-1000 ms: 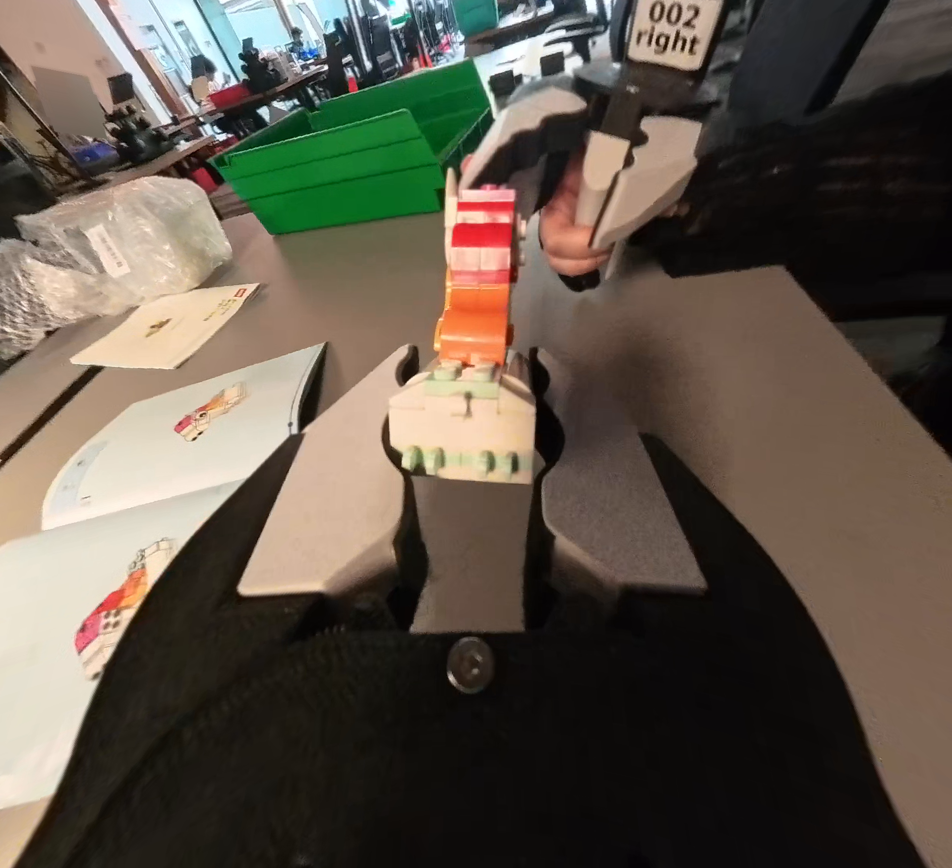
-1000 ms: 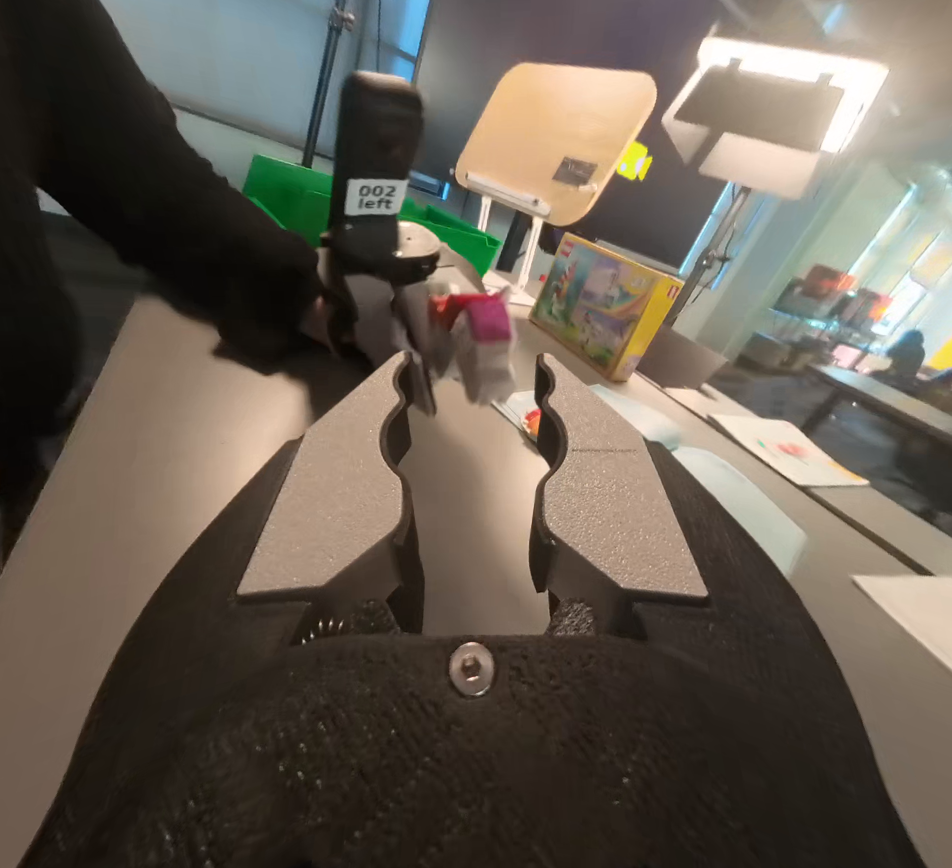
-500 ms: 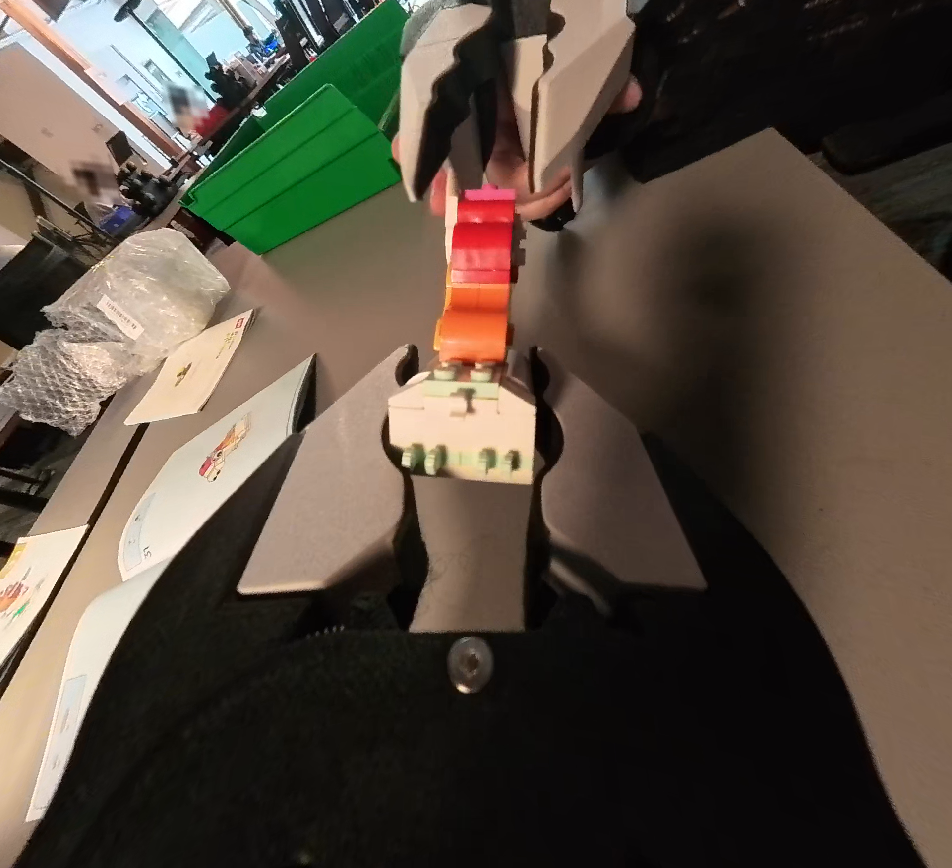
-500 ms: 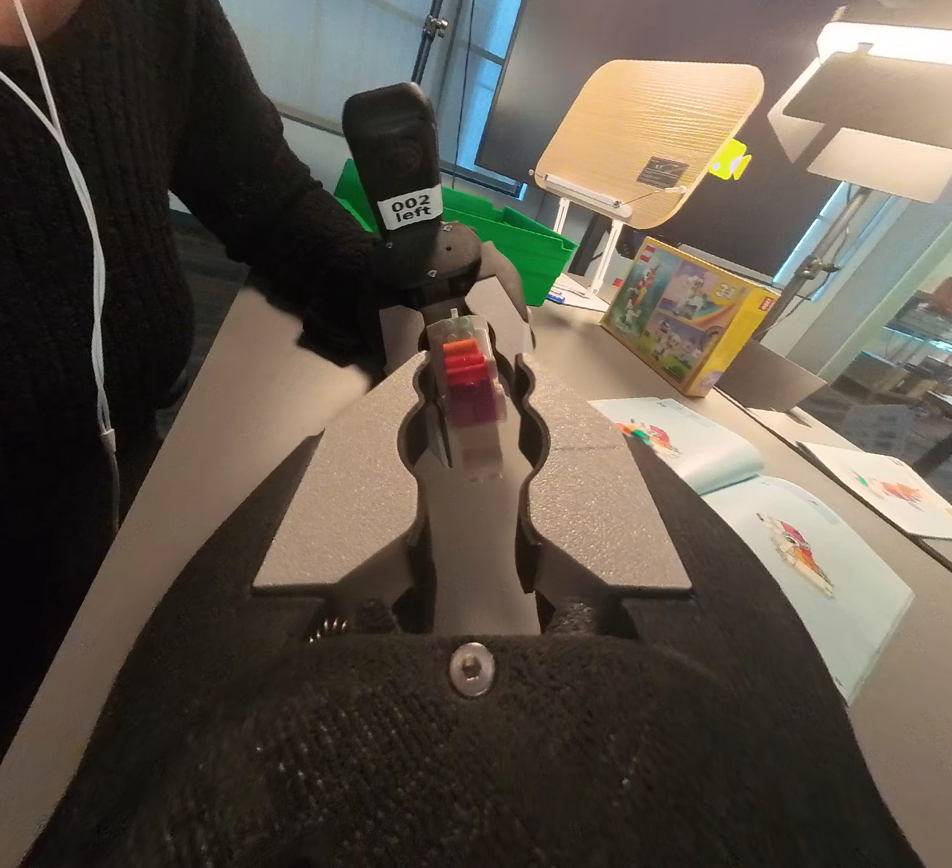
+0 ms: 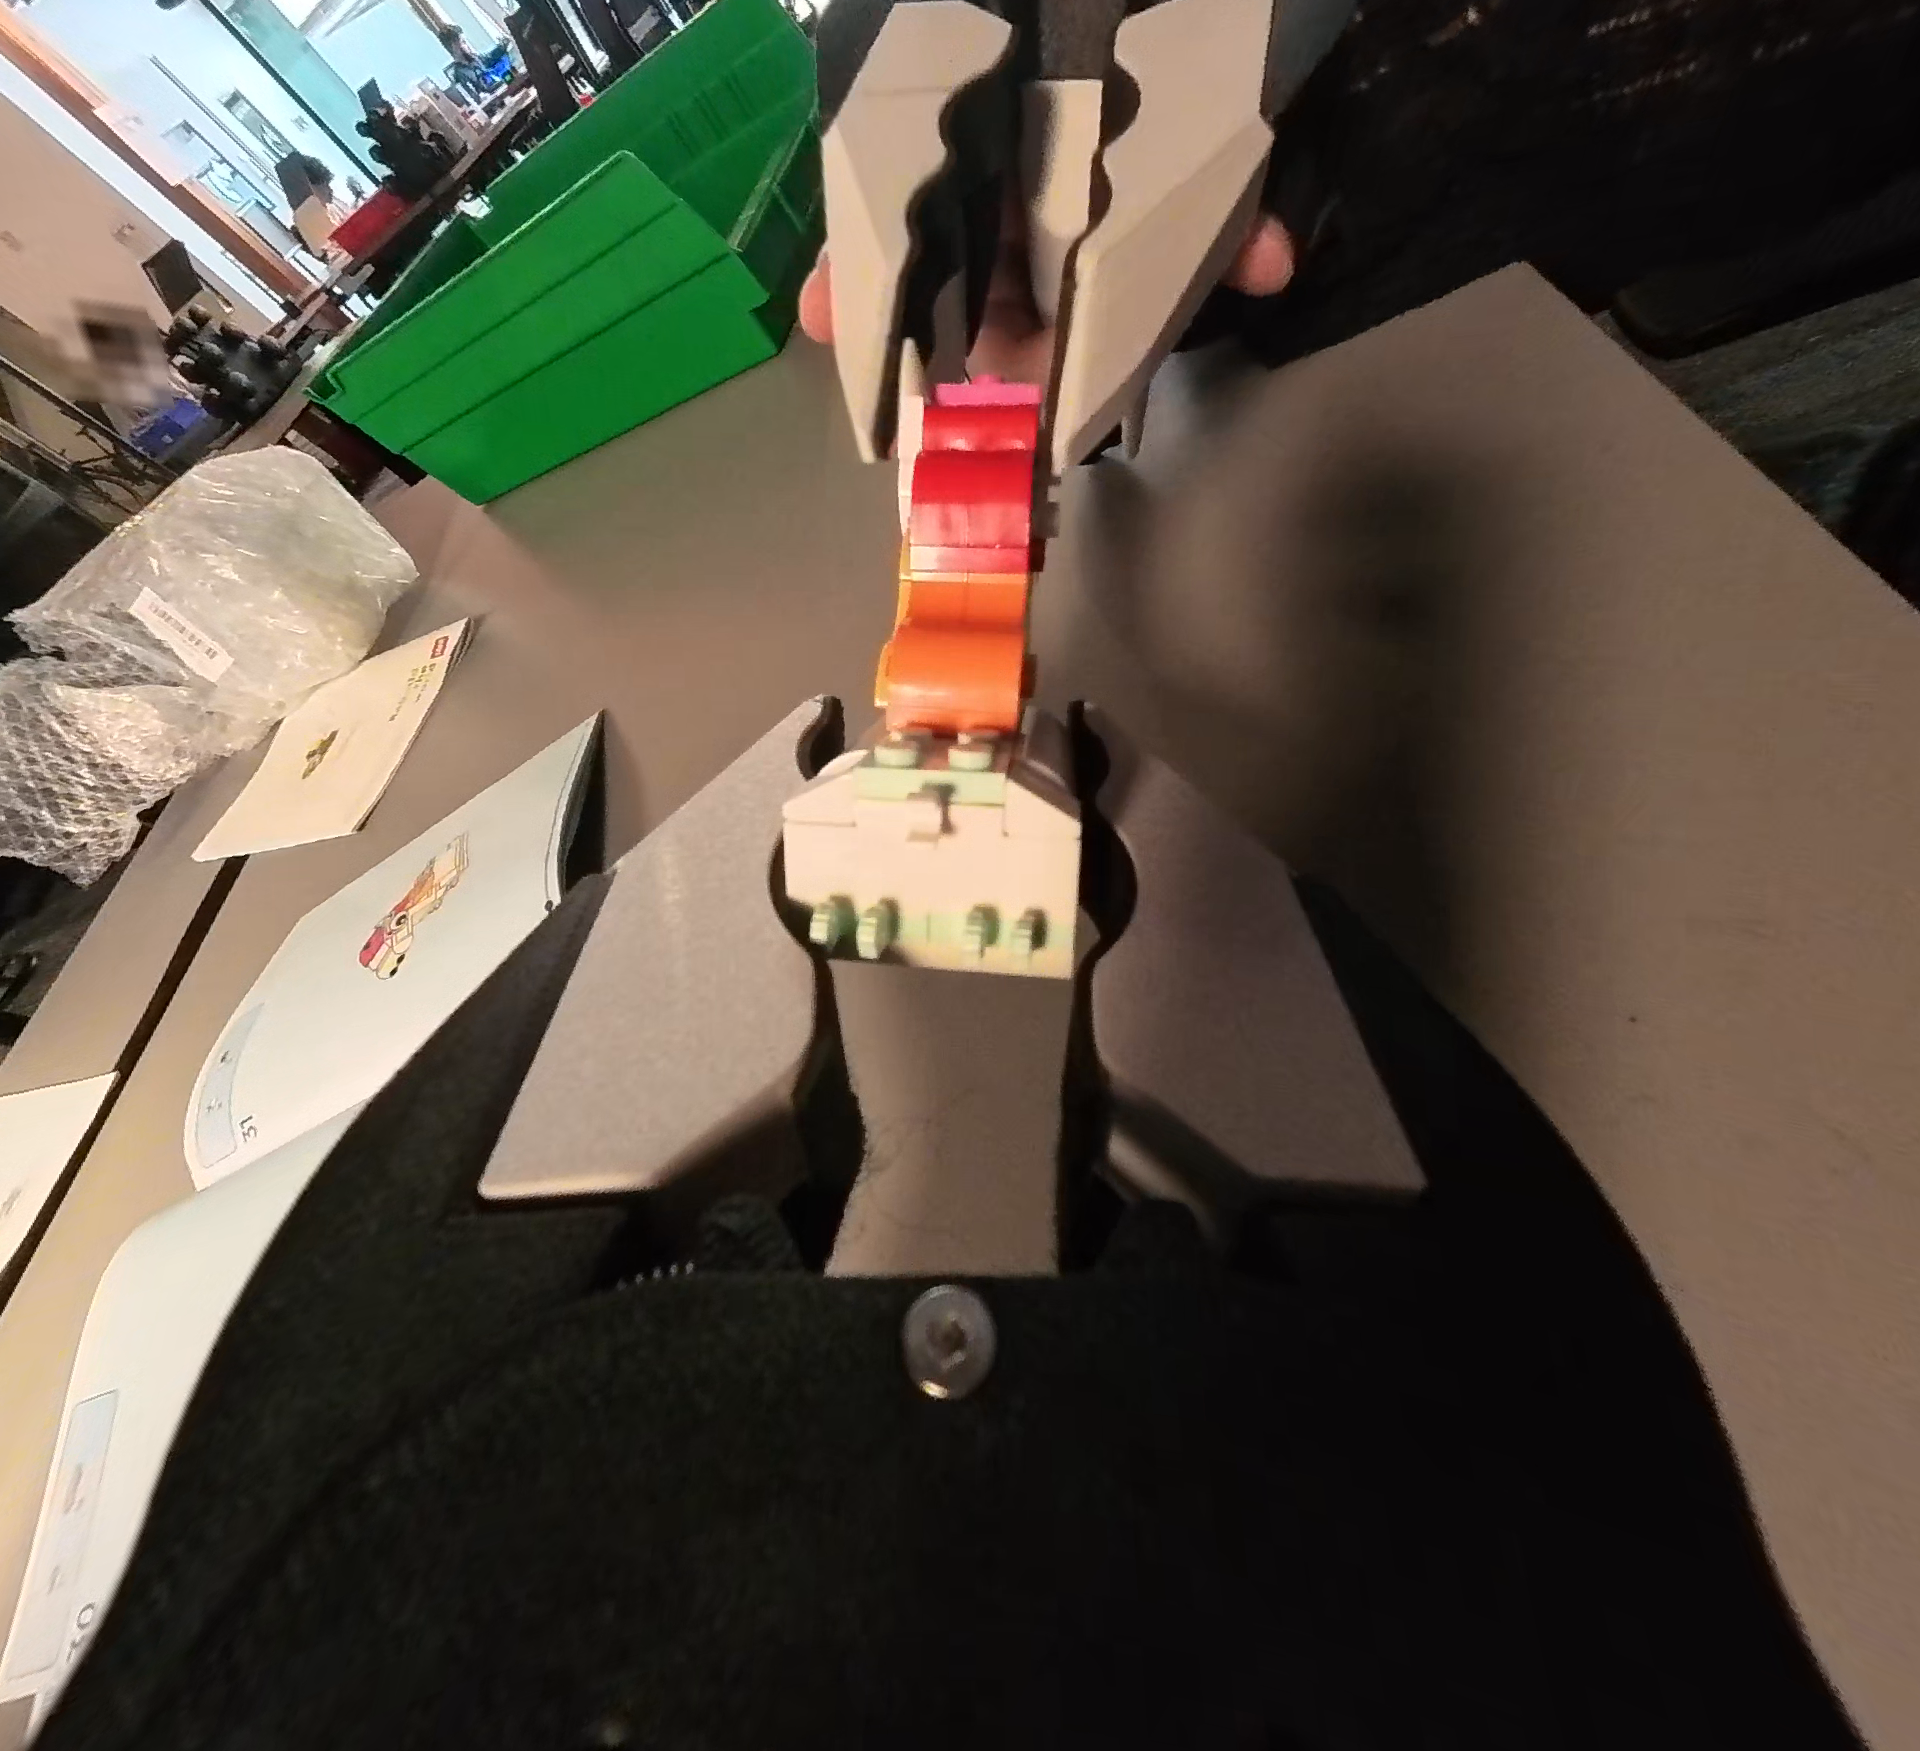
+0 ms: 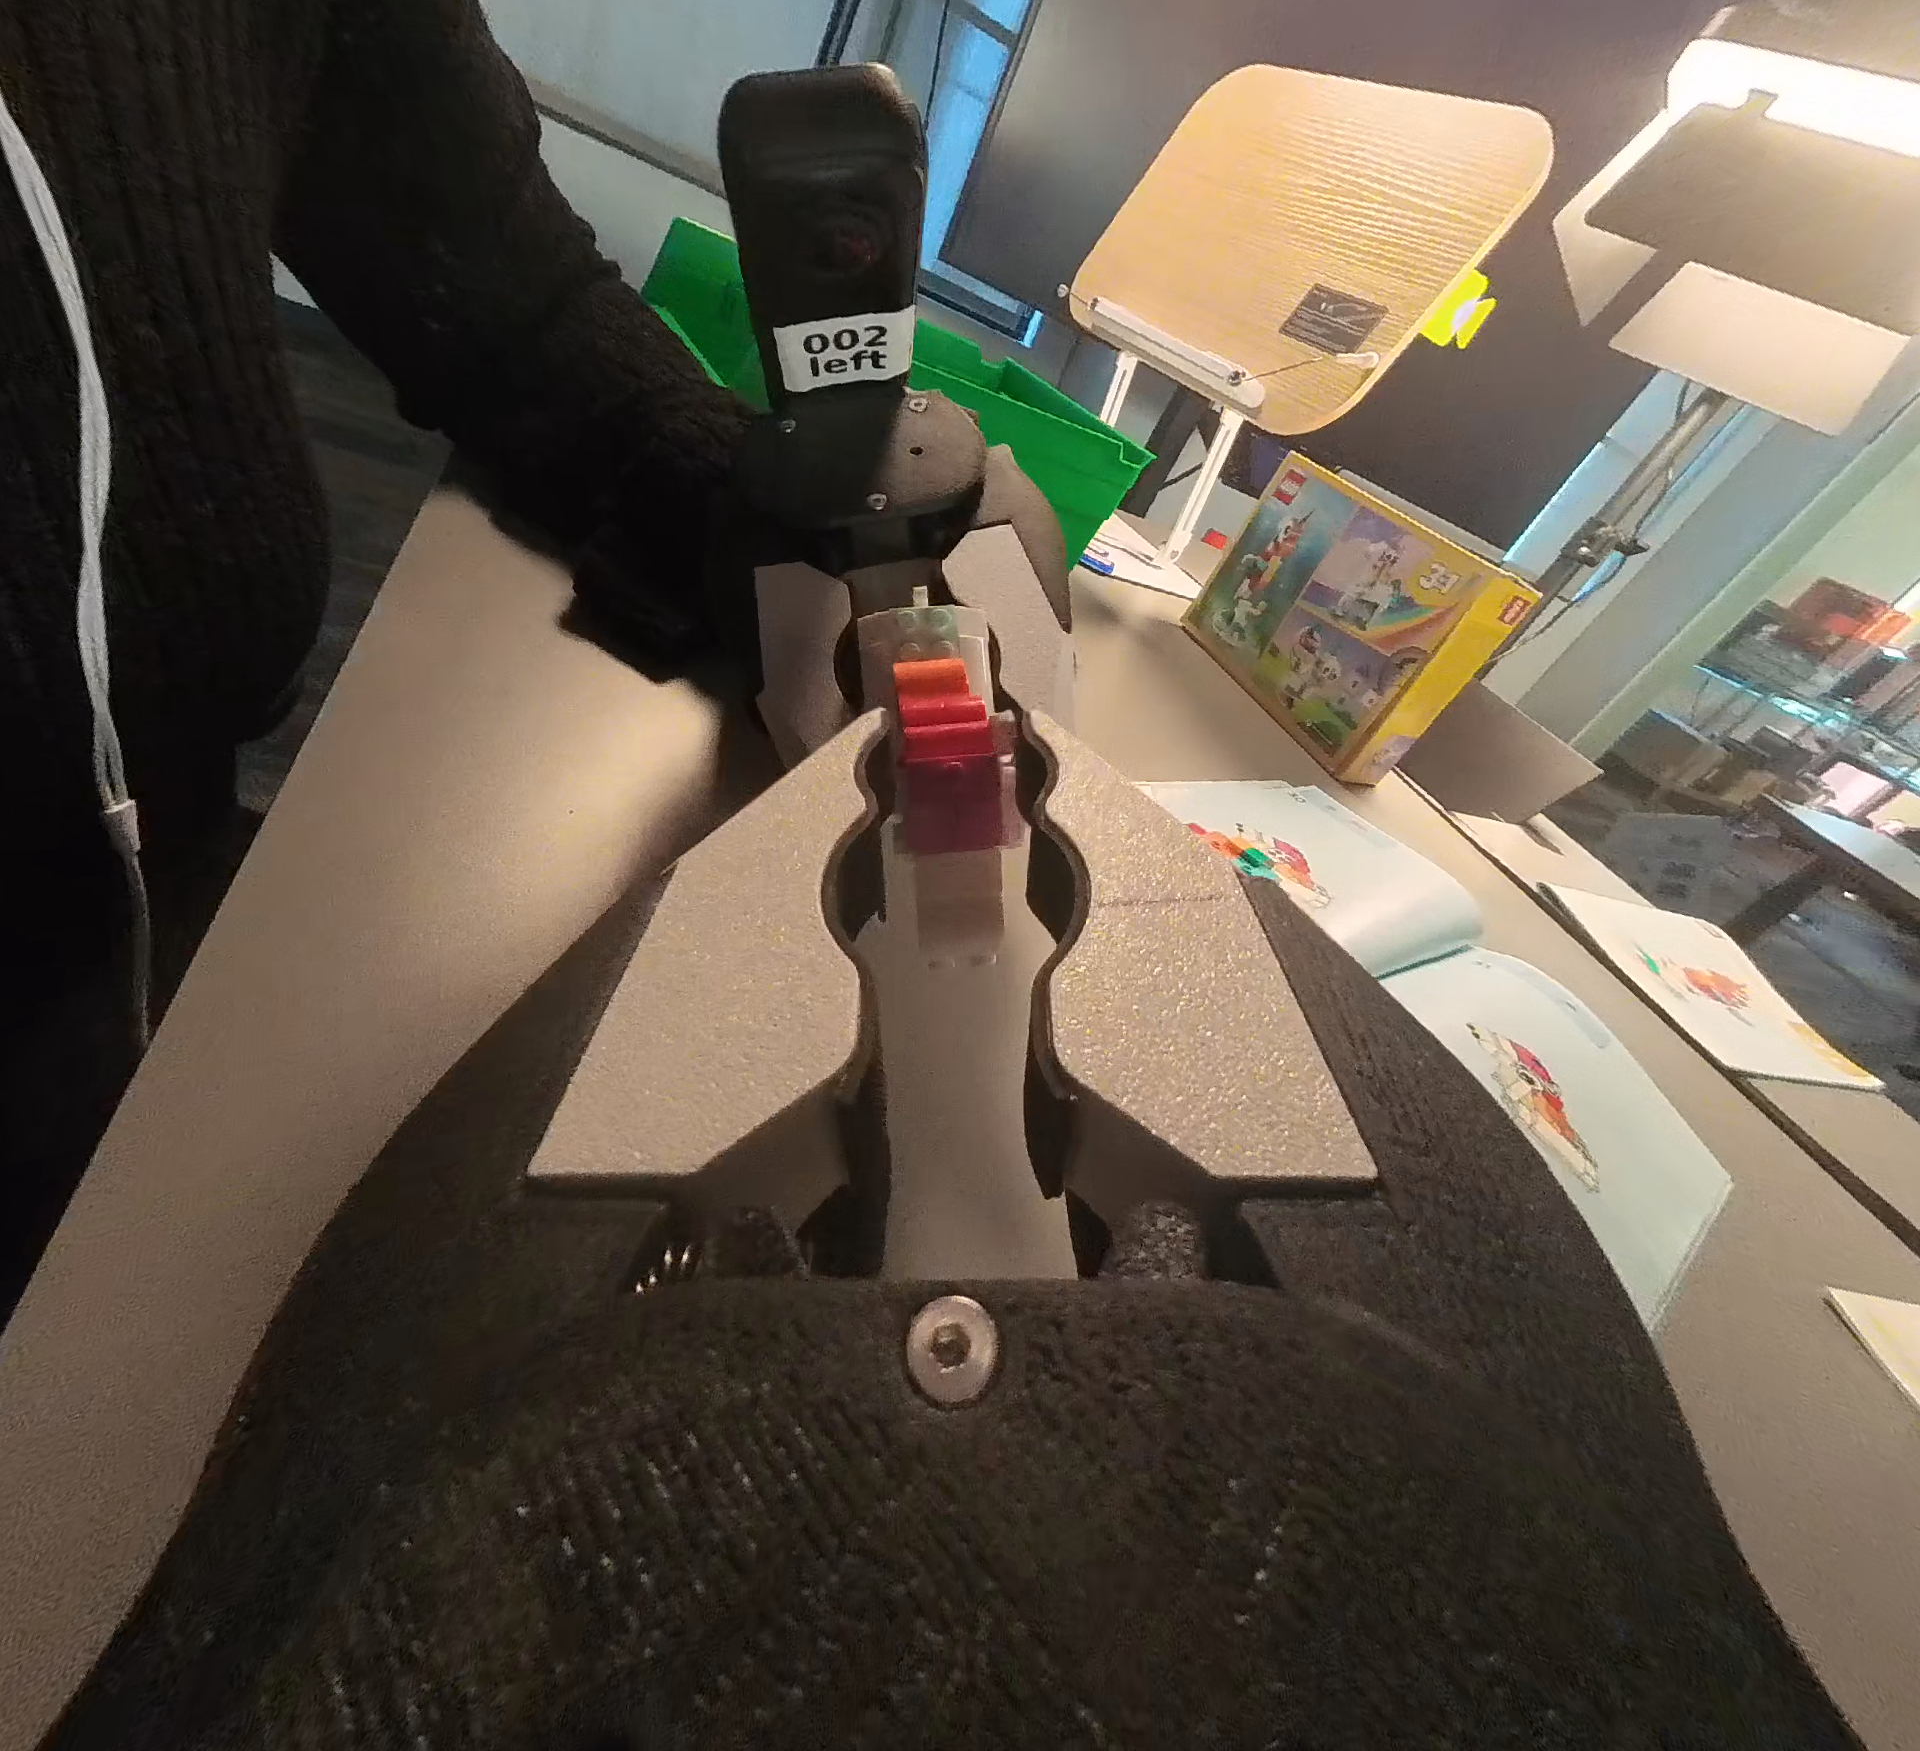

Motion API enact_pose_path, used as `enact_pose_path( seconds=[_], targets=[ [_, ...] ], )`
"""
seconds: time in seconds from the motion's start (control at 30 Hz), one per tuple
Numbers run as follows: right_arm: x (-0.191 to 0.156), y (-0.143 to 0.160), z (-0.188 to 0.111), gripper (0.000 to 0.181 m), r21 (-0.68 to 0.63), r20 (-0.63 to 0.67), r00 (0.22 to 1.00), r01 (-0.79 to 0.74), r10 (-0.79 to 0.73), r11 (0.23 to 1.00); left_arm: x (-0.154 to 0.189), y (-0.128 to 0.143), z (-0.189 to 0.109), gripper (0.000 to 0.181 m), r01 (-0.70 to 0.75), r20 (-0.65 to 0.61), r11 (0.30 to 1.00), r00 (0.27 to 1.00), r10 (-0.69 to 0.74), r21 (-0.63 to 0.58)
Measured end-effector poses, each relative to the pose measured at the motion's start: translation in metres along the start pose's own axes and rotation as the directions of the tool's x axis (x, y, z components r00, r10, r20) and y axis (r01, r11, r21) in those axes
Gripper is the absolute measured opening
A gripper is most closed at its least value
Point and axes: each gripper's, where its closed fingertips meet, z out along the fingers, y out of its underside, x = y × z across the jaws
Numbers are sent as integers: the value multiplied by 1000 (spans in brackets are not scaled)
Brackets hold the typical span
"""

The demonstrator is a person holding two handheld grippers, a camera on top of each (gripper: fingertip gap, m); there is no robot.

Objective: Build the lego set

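A lego model (image 5: pixel 961 621) has a white and mint base with orange, red and pink curved bricks in a row. My left gripper (image 5: pixel 940 740) is shut on its white base and holds it above the grey table (image 5: pixel 1507 766). My right gripper (image 5: pixel 977 449) faces it from the far side, its fingers pressed on either side of the pink and red end. In the right wrist view the model's pink and white end (image 6: pixel 954 818) sits between the right gripper's (image 6: pixel 956 730) fingertips, and the left gripper (image 6: pixel 914 652) holds the other end.
Green bins (image 5: pixel 582 351) stand at the table's far left. An open instruction booklet (image 5: pixel 395 953) and a leaflet (image 5: pixel 343 745) lie to the left, beside bubble wrap (image 5: pixel 187 579). The right wrist view shows the yellow lego box (image 6: pixel 1361 631), a wooden book stand (image 6: pixel 1309 247) and booklets (image 6: pixel 1558 1109).
My right gripper has come in over the model's far end and its fingers have narrowed around it. My left gripper has kept its hold on the base.
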Motion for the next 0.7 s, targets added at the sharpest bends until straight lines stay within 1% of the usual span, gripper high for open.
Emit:
enact_pose_path(
  seconds=[0.27, 0.33, 0.4, 0.5, 0.6, 0.7],
  targets=[
    [-2, 1, -1, 19, -2, 13, 1000, 1, -1, 1000, 2, -1, 0, 42, -6, -9, 1000, 1000, 6, 4],
    [0, 1, 0, 19, -5, -1, 1000, -4, 4, 1000, 1, -1, 0, 42, -2, -9, 1000, 1000, 2, 8],
    [3, 0, 0, 27, 1, -19, 999, -30, 30, 1000, 1, -2, -1, 42, 8, -14, 1000, 1000, -7, 17],
    [4, -3, -3, 34, 21, -1, 996, -91, 91, 996, 0, -5, -3, 42, 21, -16, 999, 1000, -21, 37],
    [2, -5, -4, 37, 37, 34, 991, -133, 132, 990, -1, -7, -5, 42, 29, -15, 998, 999, -28, 60],
    [-1, -3, -2, 39, 19, 46, 992, -121, 120, 993, 0, -9, -6, 42, 32, -26, 997, 999, -30, 70]
  ],
)
